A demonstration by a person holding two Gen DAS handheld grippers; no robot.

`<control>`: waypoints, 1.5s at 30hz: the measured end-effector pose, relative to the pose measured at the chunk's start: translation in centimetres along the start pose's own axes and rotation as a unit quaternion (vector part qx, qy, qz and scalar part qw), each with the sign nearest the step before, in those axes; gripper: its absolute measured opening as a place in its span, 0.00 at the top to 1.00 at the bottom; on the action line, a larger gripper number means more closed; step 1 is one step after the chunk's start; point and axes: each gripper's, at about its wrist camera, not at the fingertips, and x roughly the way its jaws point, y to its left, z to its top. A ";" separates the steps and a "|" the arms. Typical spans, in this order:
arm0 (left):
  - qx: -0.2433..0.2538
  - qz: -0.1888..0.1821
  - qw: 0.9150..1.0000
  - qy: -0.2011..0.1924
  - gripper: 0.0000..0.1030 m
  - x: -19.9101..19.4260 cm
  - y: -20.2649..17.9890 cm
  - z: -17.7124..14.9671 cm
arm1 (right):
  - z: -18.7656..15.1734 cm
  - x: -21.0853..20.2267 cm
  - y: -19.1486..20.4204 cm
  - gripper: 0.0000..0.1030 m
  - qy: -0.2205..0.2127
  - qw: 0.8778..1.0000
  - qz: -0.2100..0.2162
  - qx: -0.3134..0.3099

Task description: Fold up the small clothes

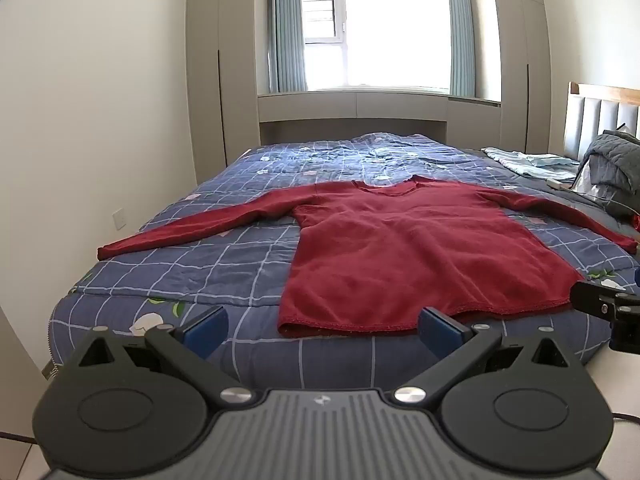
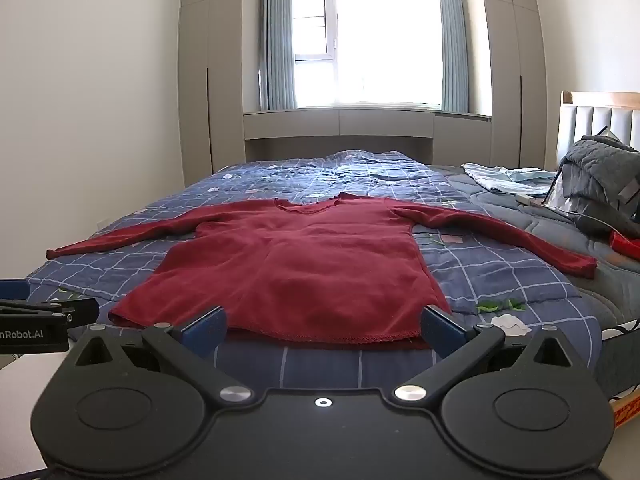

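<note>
A dark red long-sleeved sweater [image 1: 404, 248] [image 2: 296, 264] lies flat and face up on the bed, both sleeves spread out sideways, hem toward me. My left gripper [image 1: 322, 330] hovers just short of the hem's left corner, open, with nothing between its blue pads. My right gripper [image 2: 324, 330] stands open in front of the hem, its blue pads [image 2: 440, 330] wide apart and empty. Each gripper shows at the edge of the other's view: the right one [image 1: 608, 312] and the left one [image 2: 36, 320].
The bed has a blue checked quilt [image 1: 208, 264] [image 2: 500, 276]. At the right lie a grey padded jacket [image 2: 596, 184], a light blue cloth [image 2: 504, 180], a white plug with cable [image 2: 526, 199] and a red item [image 2: 624, 244]. Wardrobes and a window stand behind.
</note>
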 end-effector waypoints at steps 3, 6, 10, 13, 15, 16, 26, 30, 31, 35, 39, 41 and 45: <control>0.000 0.000 1.000 0.001 0.00 0.0 0.0 0.0 | -0.1 0.0 -0.1 0.00 0.000 1.000 0.000 0.000; 0.000 0.000 1.000 0.001 0.00 0.1 0.0 0.0 | -0.1 0.0 -0.2 0.00 0.000 1.000 0.000 0.000; 0.000 0.000 1.000 0.000 0.00 0.0 0.0 0.0 | -0.2 0.0 -0.2 0.00 0.000 1.000 0.000 0.000; 0.000 0.000 1.000 0.000 0.00 0.0 0.0 0.0 | -0.2 0.0 -0.2 0.00 0.000 1.000 0.000 0.000; 0.000 0.000 1.000 0.000 0.00 0.0 0.0 0.0 | -0.2 0.1 -0.2 0.00 0.000 1.000 0.000 -0.001; 0.000 0.000 1.000 0.000 0.00 0.0 0.0 0.0 | -0.2 0.1 -0.2 0.00 0.000 1.000 0.000 -0.001; 0.000 0.000 1.000 0.000 0.00 0.0 0.0 0.0 | -0.2 0.1 -0.2 0.00 0.001 1.000 0.000 0.000; 0.000 0.000 1.000 0.000 0.00 0.0 0.0 0.0 | -0.2 0.1 -0.3 0.00 0.001 1.000 0.000 -0.001; 0.000 0.000 1.000 0.000 0.00 0.0 0.0 0.0 | -0.2 0.1 -0.3 0.00 0.001 1.000 0.000 -0.001; 0.000 0.000 1.000 0.000 0.00 0.0 0.0 0.0 | -0.2 0.1 -0.3 0.00 0.001 1.000 0.000 -0.001; 0.000 0.000 1.000 0.001 0.00 0.0 0.0 0.0 | -0.1 0.2 -0.2 0.00 0.001 1.000 -0.001 0.000; 0.000 0.000 1.000 0.000 0.00 0.0 0.0 0.0 | -0.1 0.1 -0.2 0.00 0.001 1.000 0.000 0.000; 0.000 0.000 1.000 0.001 0.00 0.0 0.0 0.0 | -0.1 0.1 0.0 0.00 0.001 1.000 0.000 -0.001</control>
